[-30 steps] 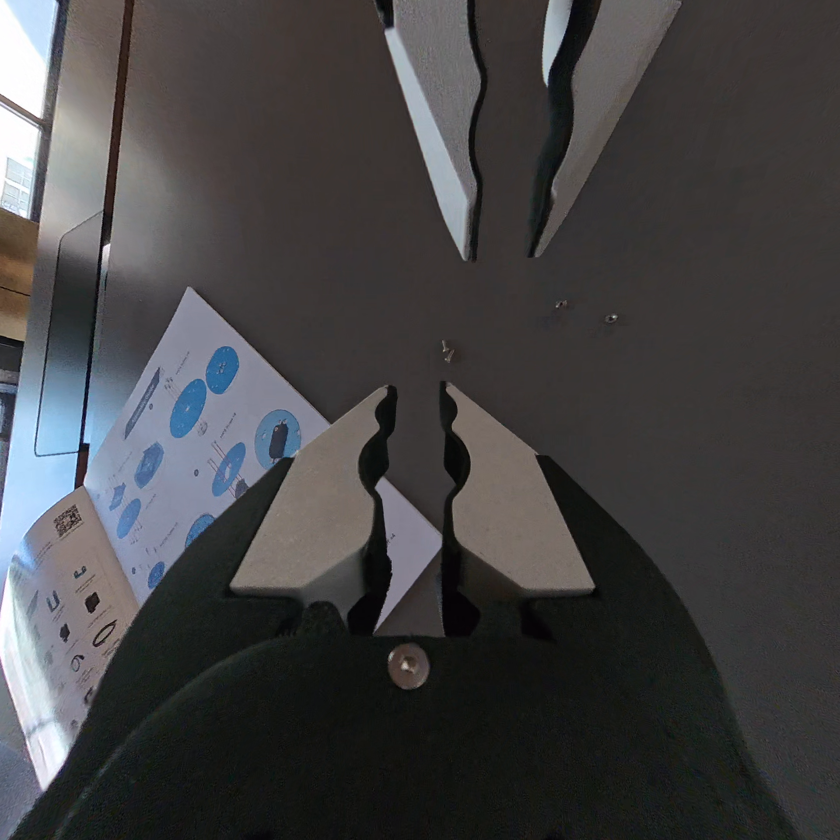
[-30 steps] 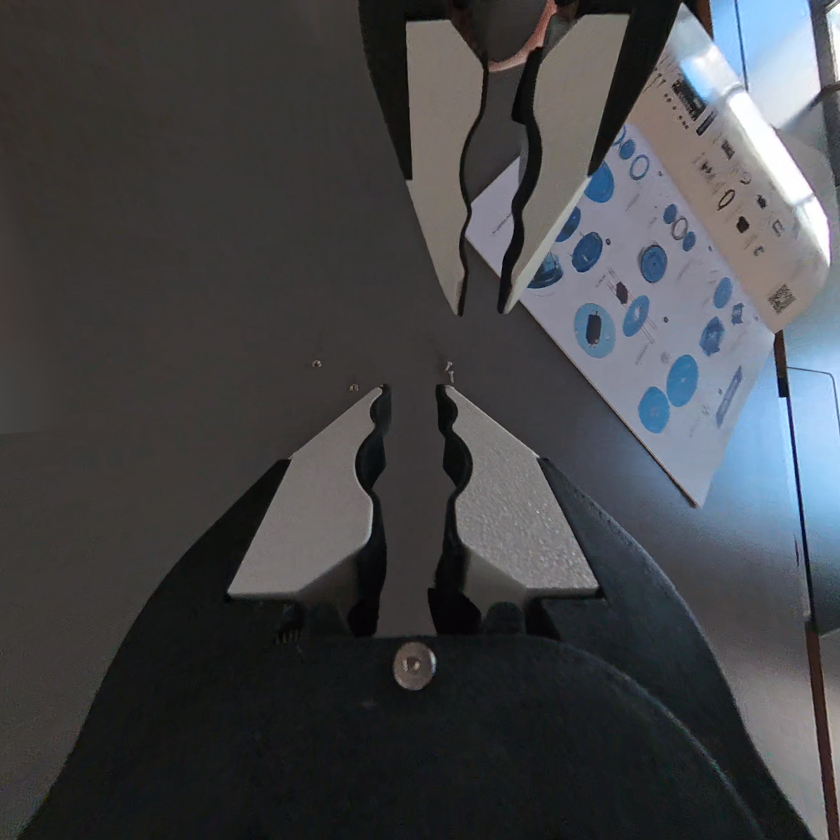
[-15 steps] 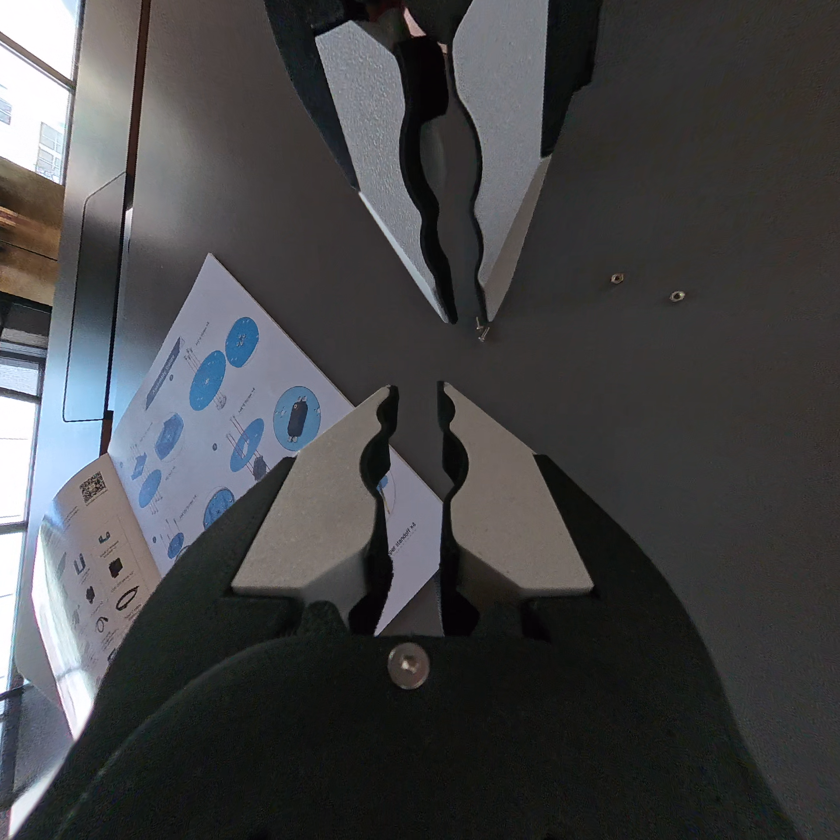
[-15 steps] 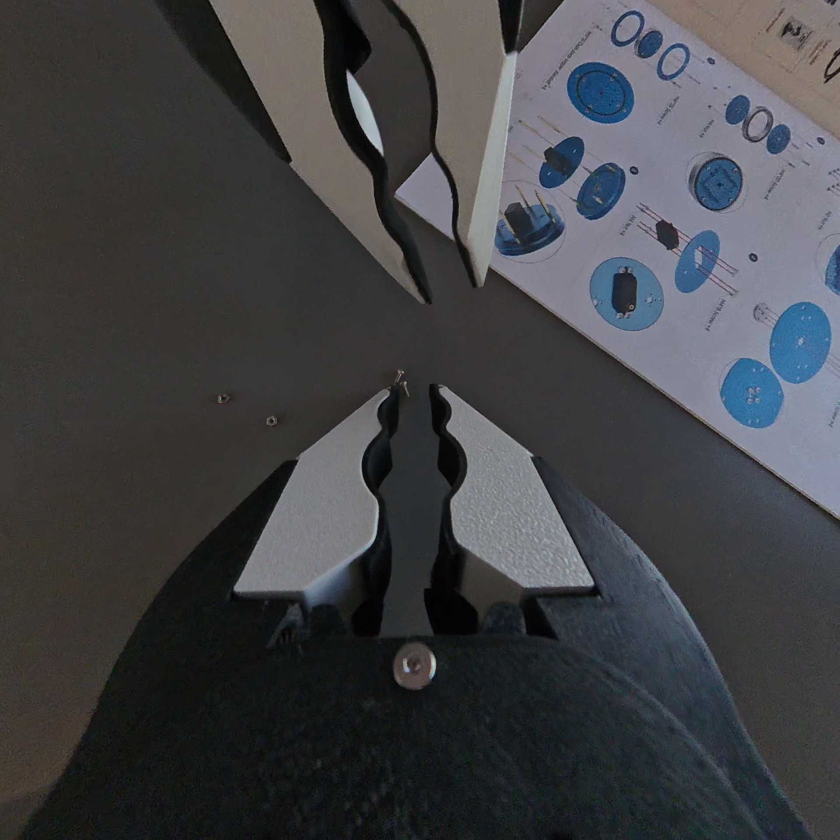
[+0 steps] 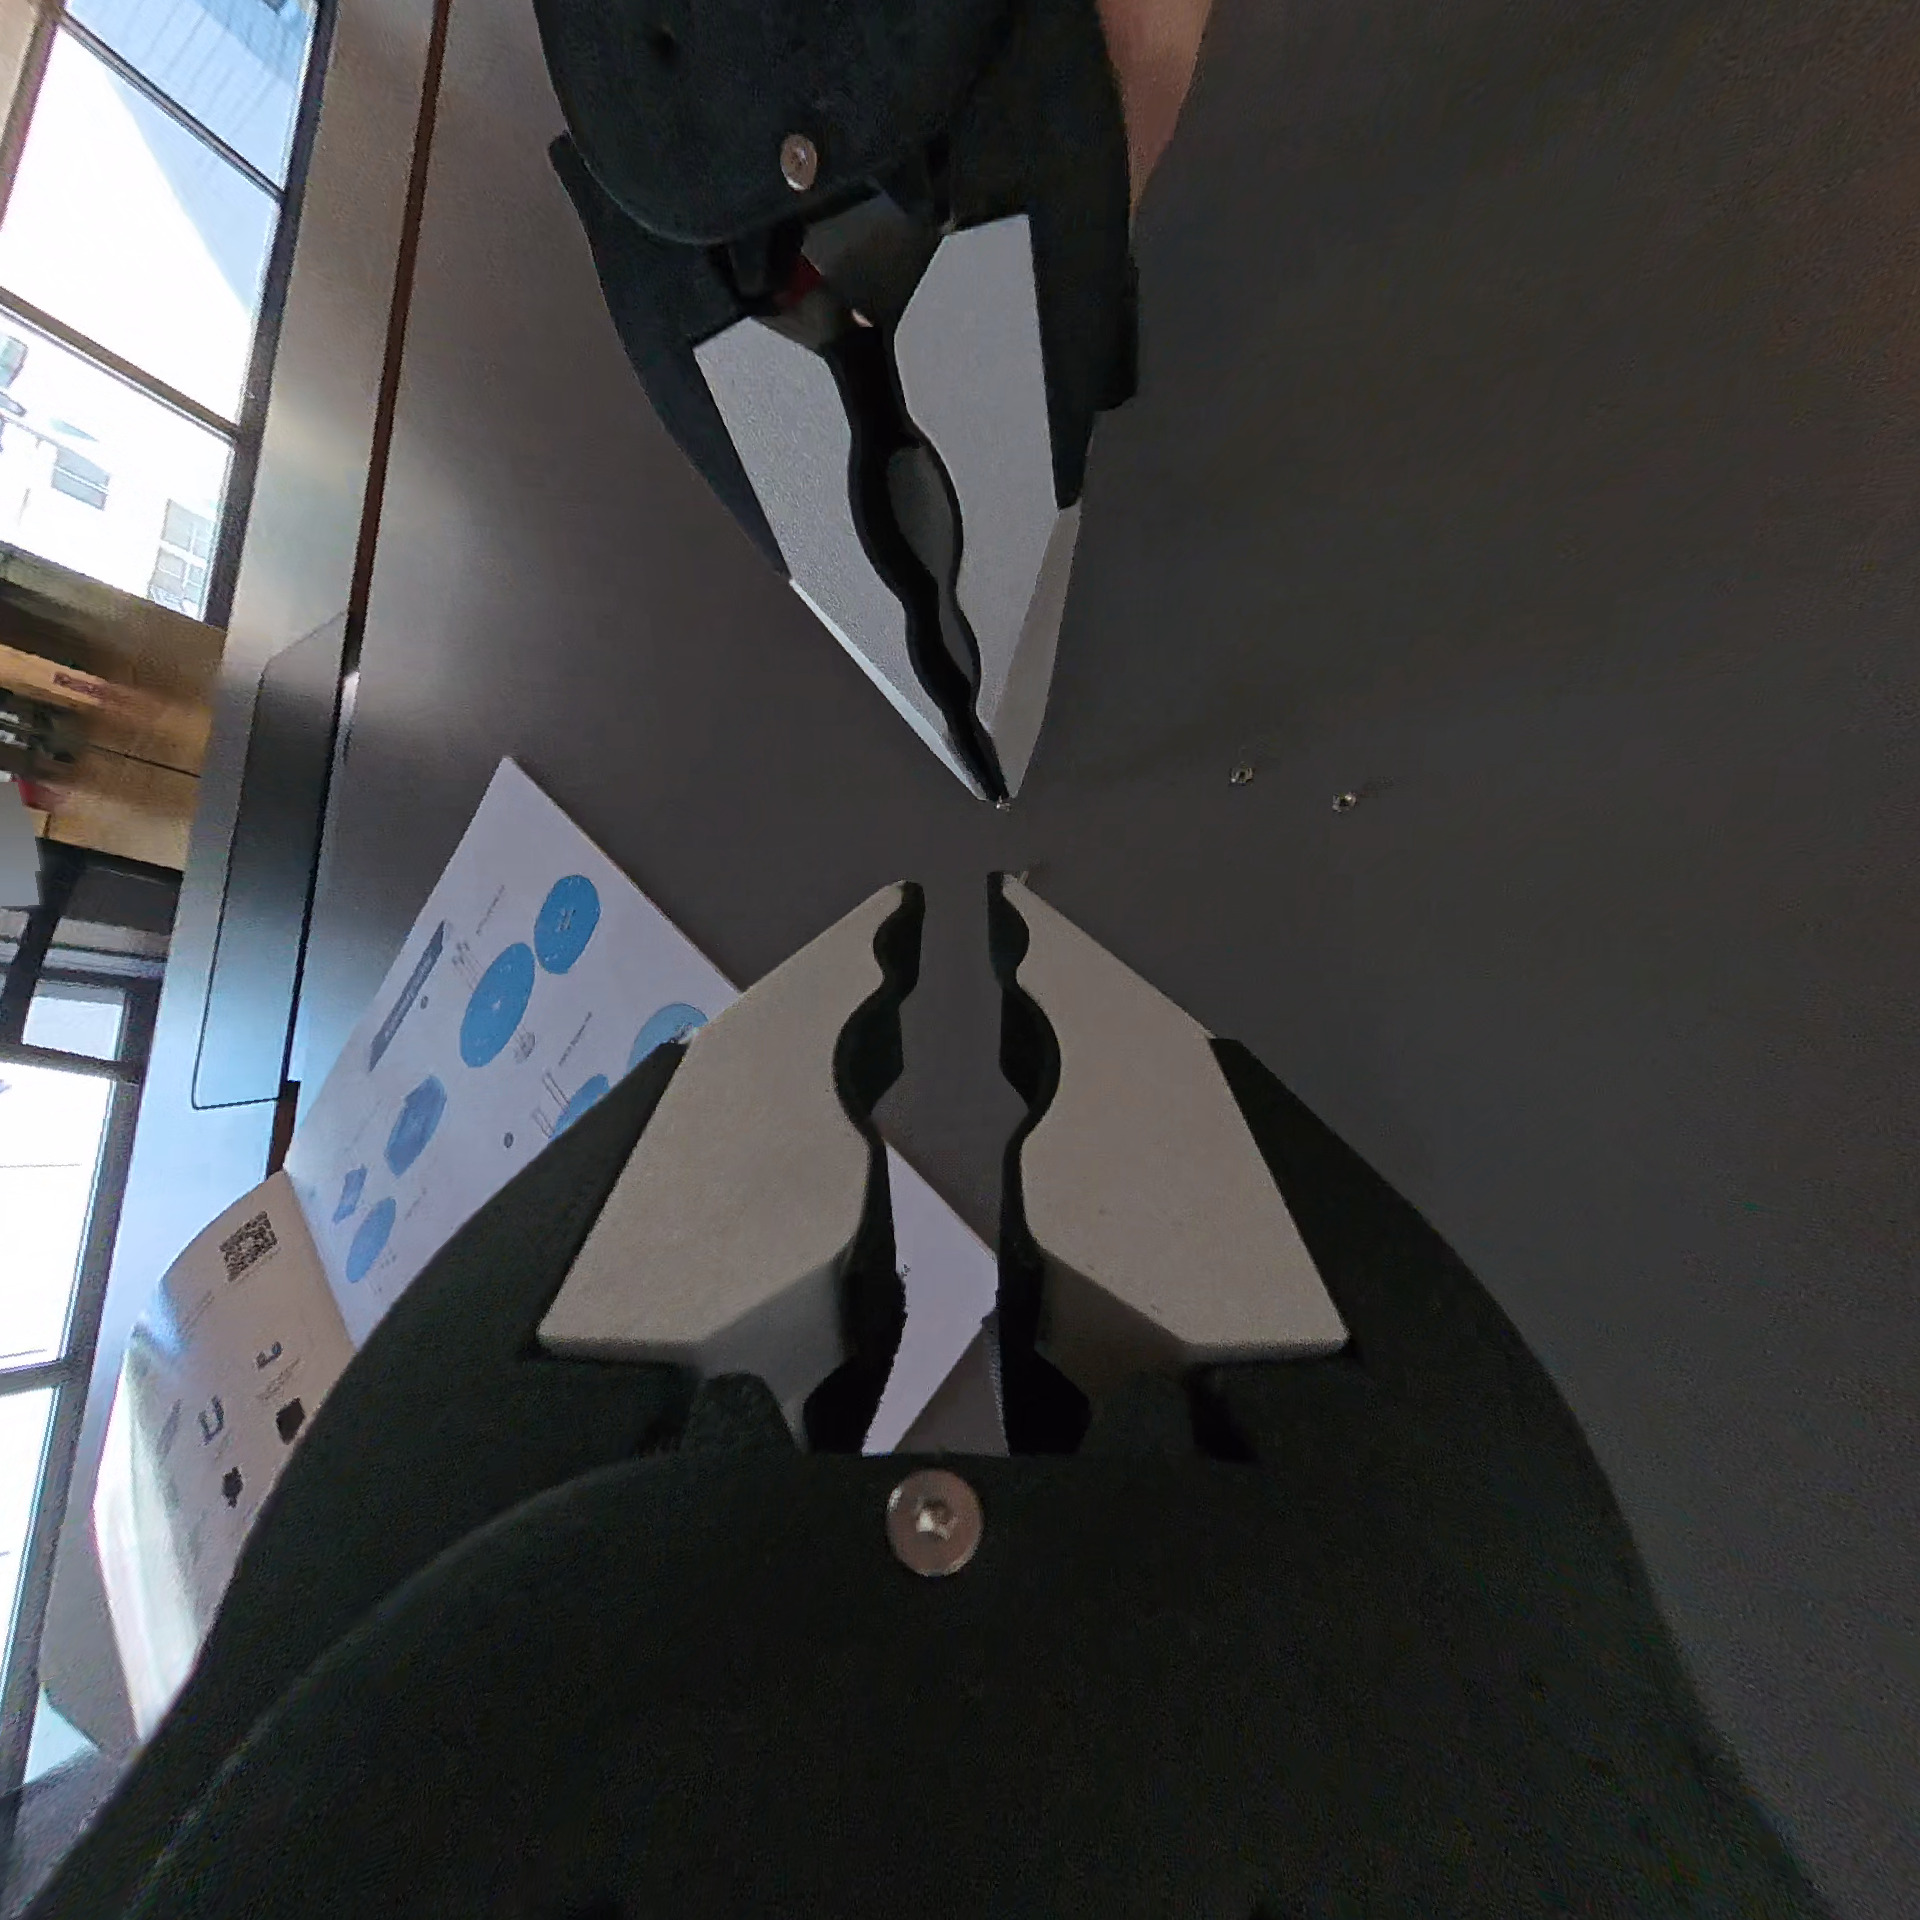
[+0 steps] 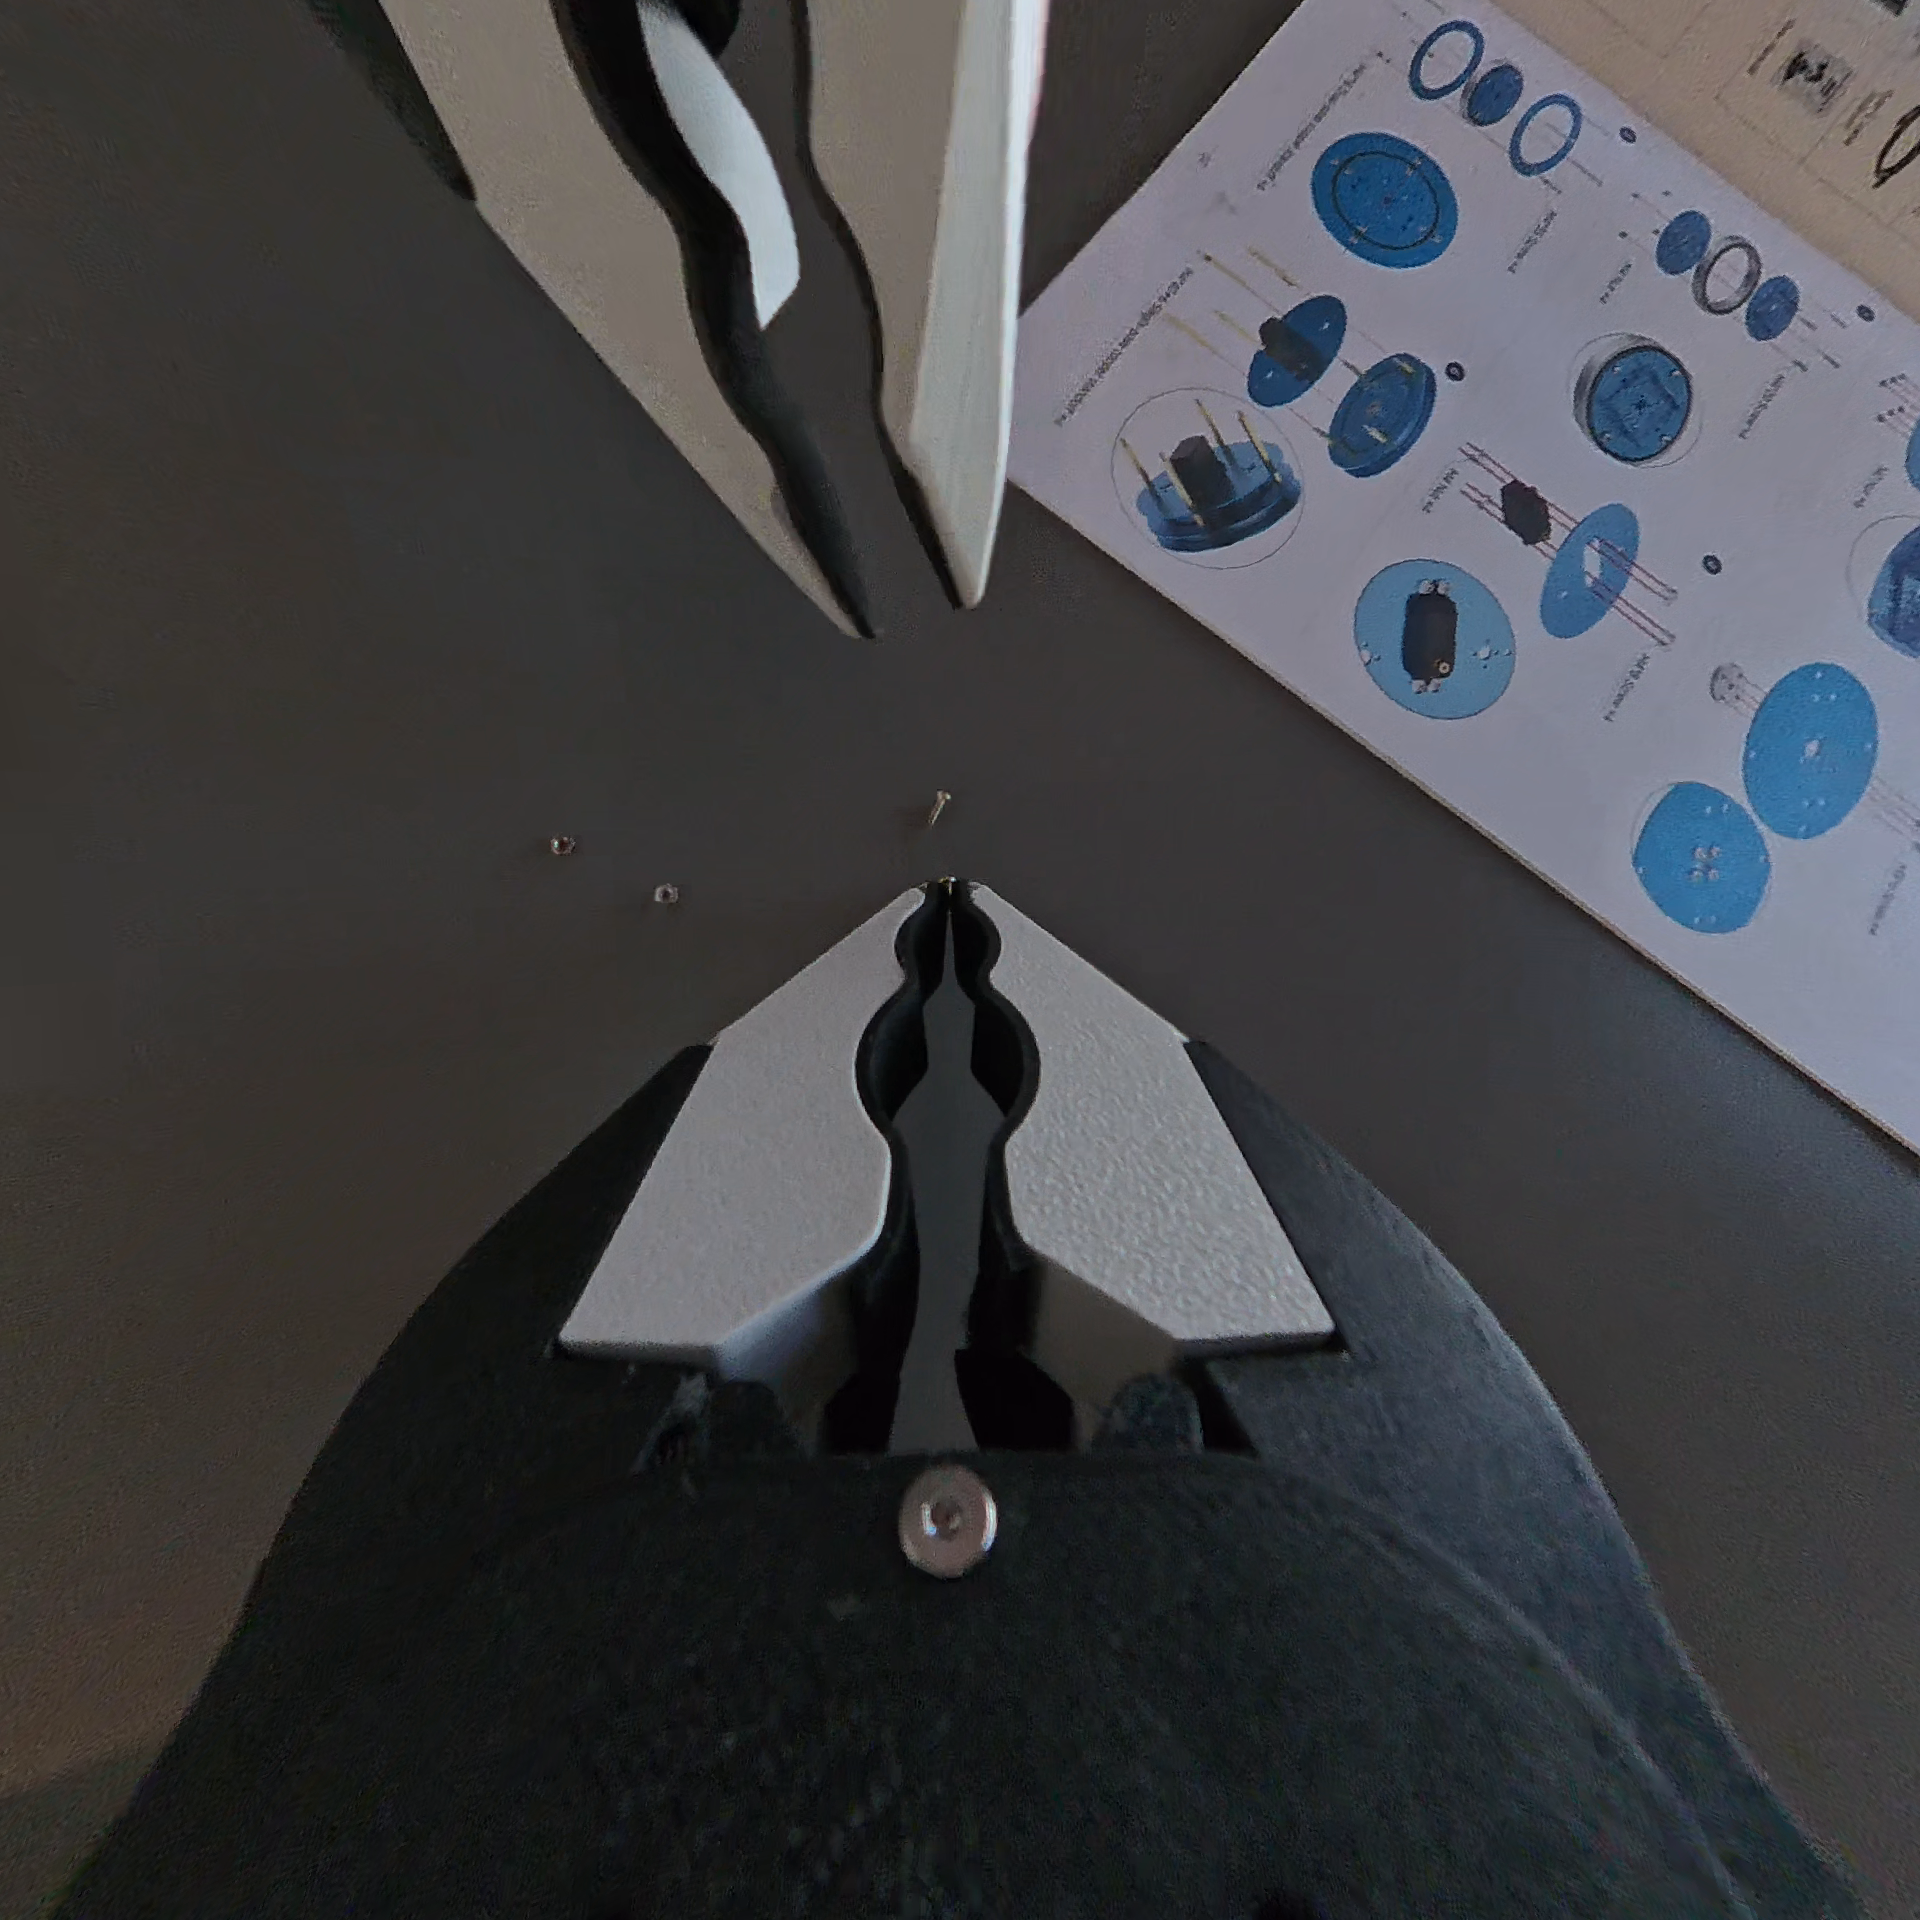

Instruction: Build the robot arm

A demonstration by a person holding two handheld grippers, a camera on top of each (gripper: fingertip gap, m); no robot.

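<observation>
My right gripper is shut, with its tips pinching a tiny silver screw just at the dark table top. In the left wrist view the right gripper points down with the screw at its tips. A second small screw lies loose just beyond it. My left gripper is open by a narrow gap and empty, facing the right one a short way off; it also shows in the right wrist view. Two small nuts lie to the side; they also show in the left wrist view.
A white instruction sheet with blue diagrams lies on the table beside the grippers and also shows in the left wrist view. A dark flat panel and bright windows are past the table edge. Across from one pair of fingers to the other is roughly 5 cm.
The right gripper moved in over the two small screws, lowered its tips to them and closed on one. The left gripper stayed open and shifted only slightly.
</observation>
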